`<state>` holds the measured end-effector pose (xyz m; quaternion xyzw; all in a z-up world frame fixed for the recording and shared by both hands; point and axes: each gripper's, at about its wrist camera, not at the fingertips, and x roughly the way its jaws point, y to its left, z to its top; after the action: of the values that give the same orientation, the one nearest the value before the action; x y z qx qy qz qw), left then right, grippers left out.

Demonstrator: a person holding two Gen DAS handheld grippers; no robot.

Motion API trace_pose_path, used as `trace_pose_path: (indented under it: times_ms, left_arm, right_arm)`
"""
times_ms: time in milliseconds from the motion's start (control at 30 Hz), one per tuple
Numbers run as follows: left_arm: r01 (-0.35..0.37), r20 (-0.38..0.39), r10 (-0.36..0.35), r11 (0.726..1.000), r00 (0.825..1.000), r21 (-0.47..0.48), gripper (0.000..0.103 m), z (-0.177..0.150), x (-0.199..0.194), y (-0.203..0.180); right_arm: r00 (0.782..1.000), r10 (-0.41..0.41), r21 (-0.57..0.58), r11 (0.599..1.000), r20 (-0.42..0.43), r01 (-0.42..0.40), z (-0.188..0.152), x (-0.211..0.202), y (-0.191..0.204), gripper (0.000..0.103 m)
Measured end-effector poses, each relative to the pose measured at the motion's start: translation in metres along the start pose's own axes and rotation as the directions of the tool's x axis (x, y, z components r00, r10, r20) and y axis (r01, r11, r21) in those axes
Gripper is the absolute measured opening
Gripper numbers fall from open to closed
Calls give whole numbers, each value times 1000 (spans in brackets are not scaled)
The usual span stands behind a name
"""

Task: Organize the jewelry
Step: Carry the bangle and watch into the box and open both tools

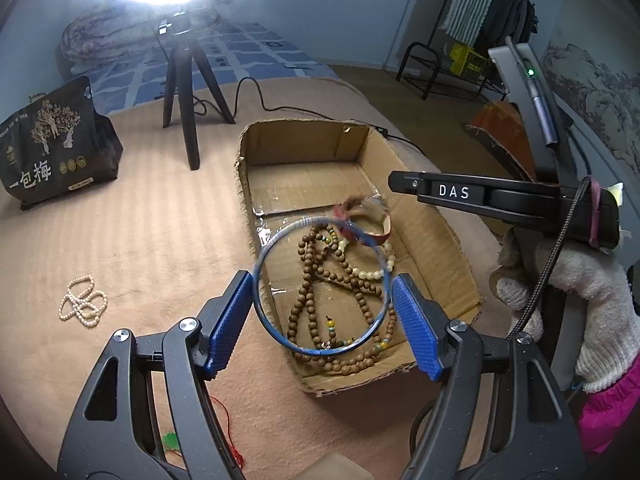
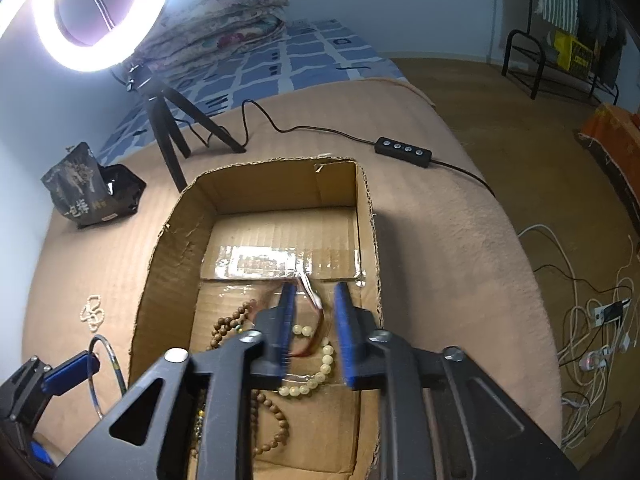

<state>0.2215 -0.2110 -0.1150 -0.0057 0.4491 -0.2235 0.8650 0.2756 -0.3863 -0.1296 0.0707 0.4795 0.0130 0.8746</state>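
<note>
Bangle (image 1: 320,288) above beads (image 1: 320,280), box (image 1: 440,240)

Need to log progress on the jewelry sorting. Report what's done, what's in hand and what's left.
Done: the brown bead necklace and the pale bead bracelet lie in the cardboard box. In hand: the left tool holds the clear bangle over the box's near end; the right tool is open above the box. Left: the pearl strand lies on the blanket, outside the box.

Clear blue bangle (image 1: 322,288) upright over cardboard box (image 1: 440,236) holding brown bead necklace (image 1: 340,276); pearl strand (image 1: 83,300) outside.
</note>
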Motion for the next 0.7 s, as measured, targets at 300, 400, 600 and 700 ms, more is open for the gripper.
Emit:
trace_pose_path:
  times_ms: [300,400,600,700]
  left_arm:
    - [-7,-25,7,1000,1000,-4,78,-3,1,3]
    - [-15,-27,15,1000,1000,-4,78,-4,0,5]
    - [-32,-20,32,999,999,-2,78,-7,-9,11]
    - [-49,-13,49,999,999,6,78,-9,-15,16]
  right_arm:
    - [1000,-19,1,1000,22,19,0,-7,0,55]
    - [1000,-18,0,1000,20,18,-1,-8,1,55]
    - [999,-17,6,1000,34,17,-2,-16,2,55]
    - [999,-18,3,1000,42,18,-4,-22,4,55]
